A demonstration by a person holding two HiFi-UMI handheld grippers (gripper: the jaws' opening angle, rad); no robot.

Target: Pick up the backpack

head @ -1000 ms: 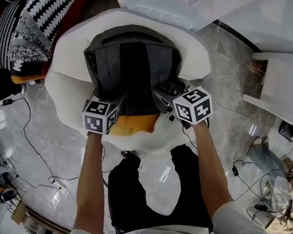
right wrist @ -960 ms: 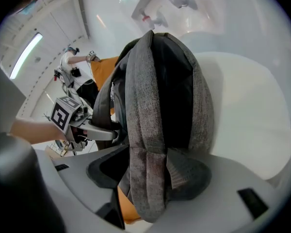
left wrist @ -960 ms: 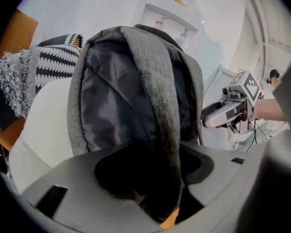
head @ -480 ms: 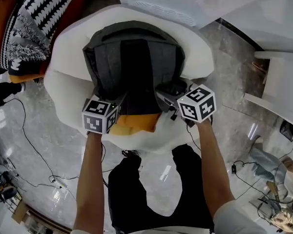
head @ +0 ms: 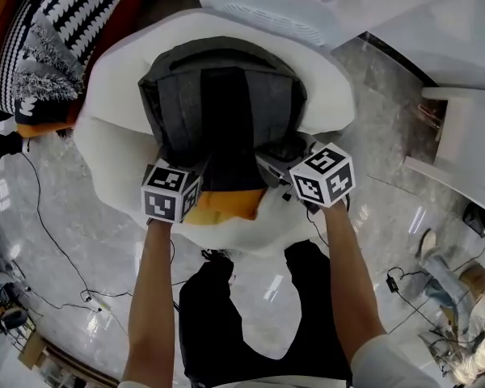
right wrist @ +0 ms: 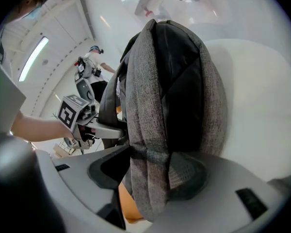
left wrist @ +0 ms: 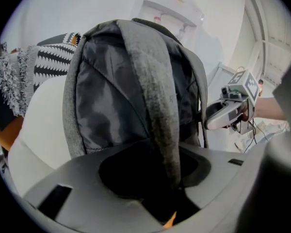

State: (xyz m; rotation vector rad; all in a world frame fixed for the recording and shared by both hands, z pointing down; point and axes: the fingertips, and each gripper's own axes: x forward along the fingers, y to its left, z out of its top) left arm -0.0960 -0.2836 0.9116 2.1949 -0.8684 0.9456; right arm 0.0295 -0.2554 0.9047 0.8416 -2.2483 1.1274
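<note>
The left tool (left wrist: 150, 171) has just been closing its jaws around the backpack's (left wrist: 116, 86) grey strap (left wrist: 157, 106), with a dark gap still showing left of the strap. A white cushion (left wrist: 39, 125) and a patterned pillow (left wrist: 24, 76) lie left of the backpack, and the right tool (left wrist: 219, 117) is at its right.

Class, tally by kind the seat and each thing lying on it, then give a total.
White chair: 1
Grey backpack: 1
Orange cushion: 1
Total: 3
</note>
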